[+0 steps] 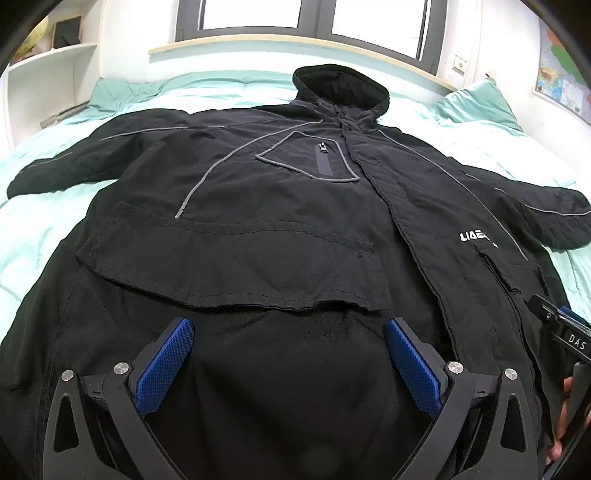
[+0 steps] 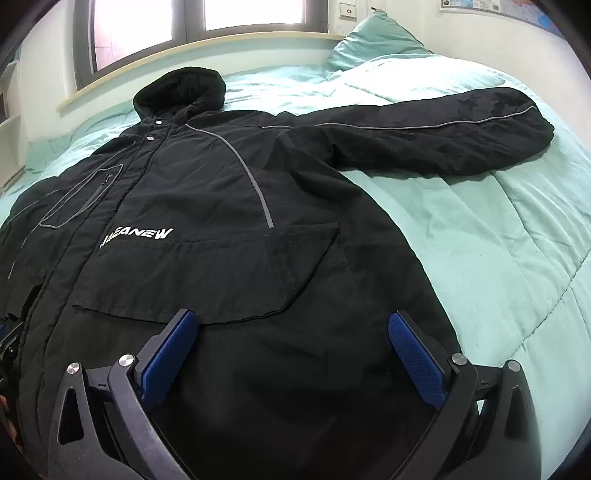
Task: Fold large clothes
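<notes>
On the bed (image 2: 480, 258), over its pale green quilt, a black jacket (image 1: 258, 206) lies face up and spread flat, its hood (image 1: 340, 88) toward the far edge under the window (image 1: 258, 14) and its hem toward the near edge, where both grippers hang. Its long axis runs from near edge to far edge, straight ahead of each gripper, and the two sleeves reach out sideways toward the side edges. The left gripper (image 1: 288, 369) hovers over the lower front below the big pocket flap, jaws wide apart with nothing between the pads but the cloth beneath them; whether the pads touch that cloth I cannot tell. The right gripper (image 2: 291, 365) stands the same way, jaws spread and empty, over the other half of the lower front. The right sleeve (image 2: 424, 129) lies out flat on the quilt toward the bed's right edge, ahead and to the right of the right gripper, so that hand is the nearer one for it; the left sleeve (image 1: 74, 162) stretches toward the left edge and falls to the left gripper. A fold would likely begin with a sleeve or a side brought in over the middle. The hem itself is hidden beneath the gripper bodies in both views, and the jacket's lower corners are cut off. At the frame edge of the left view a bit of the other gripper and a hand show, too cropped to read.
</notes>
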A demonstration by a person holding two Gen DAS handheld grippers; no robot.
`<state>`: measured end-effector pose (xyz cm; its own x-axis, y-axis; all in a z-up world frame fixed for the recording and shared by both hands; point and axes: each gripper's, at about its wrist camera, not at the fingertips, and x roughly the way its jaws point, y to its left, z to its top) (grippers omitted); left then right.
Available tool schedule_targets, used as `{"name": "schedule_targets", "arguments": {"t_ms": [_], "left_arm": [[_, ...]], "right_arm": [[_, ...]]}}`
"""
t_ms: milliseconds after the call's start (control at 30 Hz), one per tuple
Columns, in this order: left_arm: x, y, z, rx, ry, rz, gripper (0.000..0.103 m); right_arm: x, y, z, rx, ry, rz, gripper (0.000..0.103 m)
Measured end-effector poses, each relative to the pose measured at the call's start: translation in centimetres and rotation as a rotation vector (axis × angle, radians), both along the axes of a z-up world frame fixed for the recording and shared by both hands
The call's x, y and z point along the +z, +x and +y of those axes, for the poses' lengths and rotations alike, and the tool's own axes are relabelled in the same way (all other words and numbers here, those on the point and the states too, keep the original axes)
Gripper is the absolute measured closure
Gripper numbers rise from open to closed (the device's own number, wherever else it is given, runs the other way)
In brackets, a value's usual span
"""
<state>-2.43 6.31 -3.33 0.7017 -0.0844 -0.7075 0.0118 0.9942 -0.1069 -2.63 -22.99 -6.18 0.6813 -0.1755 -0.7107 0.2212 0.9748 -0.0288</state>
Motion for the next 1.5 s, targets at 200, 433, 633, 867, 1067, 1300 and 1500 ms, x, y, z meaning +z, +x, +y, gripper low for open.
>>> {"name": "schedule_targets", "arguments": {"t_ms": [200,433,633,867,1067,1300,1500], "left_arm": [[0.2,0.1,-0.1,0.001,-0.012,0.004,0.000],[5.2,-3.7,-2.2,-0.034,0.008,-0.134,0.000],[8.7,-6.3,-5.5,-0.066,0.065,-0.215,0.000],[8.1,-8.4,-6.3,-0.078,0.126,-0.217,0.000],[8.1,-9.2,-8.0,-0.126,0.148,-0.219,0.000],[9.2,-7.4,-12.9,-0.249,0.163,-0.225,0.000],[10.5,-2.7,-18.5,-0.347,0.106,-0.173,0.000]], "right_arm": [[0.7,-0.6,-0.2,0.000,0.005,-0.015,0.000],[6.5,-4.4,0.9,0.002,-0.072,-0.113,0.000],[10.0,-6.9,-0.2,-0.048,-0.057,-0.105,0.000],[11.8,-8.2,-2.1,-0.121,-0.088,-0.074,0.000],[12.2,-8.8,-4.9,-0.147,-0.053,-0.084,0.000],[11.9,-7.5,-12.1,-0.158,0.082,-0.074,0.000],[14.0,-4.7,-22.1,-0.204,0.135,-0.102,0.001]]}}
